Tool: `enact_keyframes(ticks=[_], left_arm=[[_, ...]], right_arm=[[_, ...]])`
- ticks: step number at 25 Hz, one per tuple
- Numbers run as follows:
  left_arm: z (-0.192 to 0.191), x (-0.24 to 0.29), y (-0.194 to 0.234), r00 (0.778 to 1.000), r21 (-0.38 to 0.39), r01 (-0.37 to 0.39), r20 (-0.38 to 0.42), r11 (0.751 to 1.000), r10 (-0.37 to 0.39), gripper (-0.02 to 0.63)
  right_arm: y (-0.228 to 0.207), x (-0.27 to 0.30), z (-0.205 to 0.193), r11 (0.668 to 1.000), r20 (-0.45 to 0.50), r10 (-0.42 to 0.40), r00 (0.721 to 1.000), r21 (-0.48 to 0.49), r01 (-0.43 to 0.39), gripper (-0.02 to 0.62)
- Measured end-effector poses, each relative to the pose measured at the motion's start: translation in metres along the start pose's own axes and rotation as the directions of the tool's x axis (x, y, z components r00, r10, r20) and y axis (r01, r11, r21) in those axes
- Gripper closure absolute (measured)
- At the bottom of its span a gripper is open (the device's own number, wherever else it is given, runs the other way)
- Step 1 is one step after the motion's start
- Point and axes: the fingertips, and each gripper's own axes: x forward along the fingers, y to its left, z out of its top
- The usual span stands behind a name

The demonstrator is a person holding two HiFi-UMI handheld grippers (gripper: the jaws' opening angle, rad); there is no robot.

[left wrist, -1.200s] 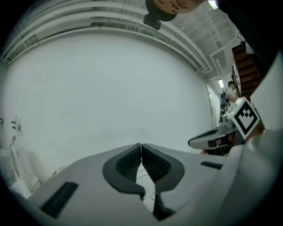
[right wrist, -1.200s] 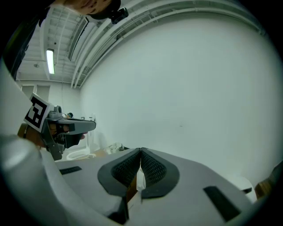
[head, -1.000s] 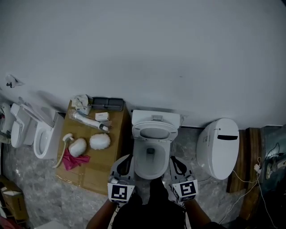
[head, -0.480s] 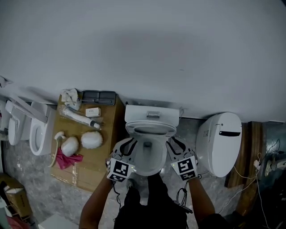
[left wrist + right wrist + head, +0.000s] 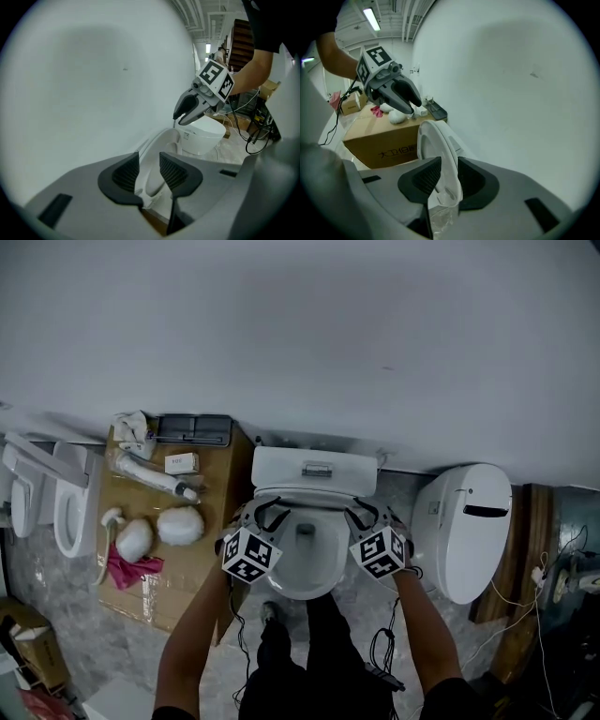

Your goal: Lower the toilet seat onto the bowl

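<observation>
The white toilet stands in the middle of the head view, its tank (image 5: 314, 470) against the wall and its bowl (image 5: 281, 585) open below. The seat (image 5: 436, 140) stands raised, close to upright in front of the tank. My left gripper (image 5: 265, 514) reaches the seat's left edge (image 5: 159, 154); its jaws are opening, with the rim between them and gaps showing beside the pads. My right gripper (image 5: 362, 514) is at the seat's right edge; its jaws (image 5: 443, 178) are opening too, with the rim filling most of the space between them. Each gripper shows in the other's view (image 5: 187, 110) (image 5: 405, 101).
A cardboard box (image 5: 178, 563) left of the toilet carries a hose, two white lumps and a pink cloth (image 5: 122, 570). A second toilet with its lid down (image 5: 464, 526) stands at the right. Loose seat parts (image 5: 56, 498) lie far left. Cables (image 5: 384, 652) trail on the floor.
Both grippers have gone from beside the bowl's front up to the raised seat near the tank. Their jaws, shut a second ago, now stand apart around the seat's edges.
</observation>
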Motion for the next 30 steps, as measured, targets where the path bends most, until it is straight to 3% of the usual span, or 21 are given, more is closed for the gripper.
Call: enact_keyframes(ticks=[8, 16, 23, 30], left_arm=[[-0.015, 0.017, -0.001, 0.999, 0.025, 0.015, -0.038, 1.000, -0.014, 0.451], [-0.031, 0.024, 0.002, 0.996, 0.075, 0.019, -0.086, 0.997, -0.013, 0.448], [-0.043, 0.024, -0.017, 0.991, 0.150, 0.059, -0.127, 0.987, -0.039, 0.449], [-0.064, 0.022, -0.048, 0.977, 0.207, 0.144, -0.186, 0.968, -0.105, 0.457]], right_arm=[[-0.002, 0.035, -0.028, 0.995, -0.079, 0.008, 0.997, -0.097, -0.016, 0.468], [0.007, 0.033, -0.030, 0.989, -0.080, 0.008, 0.997, -0.144, -0.020, 0.497], [0.027, 0.018, -0.039, 0.983, -0.101, 0.033, 0.994, -0.178, -0.050, 0.515], [0.061, 0.003, -0.050, 0.974, -0.123, 0.092, 0.988, -0.197, -0.115, 0.523]])
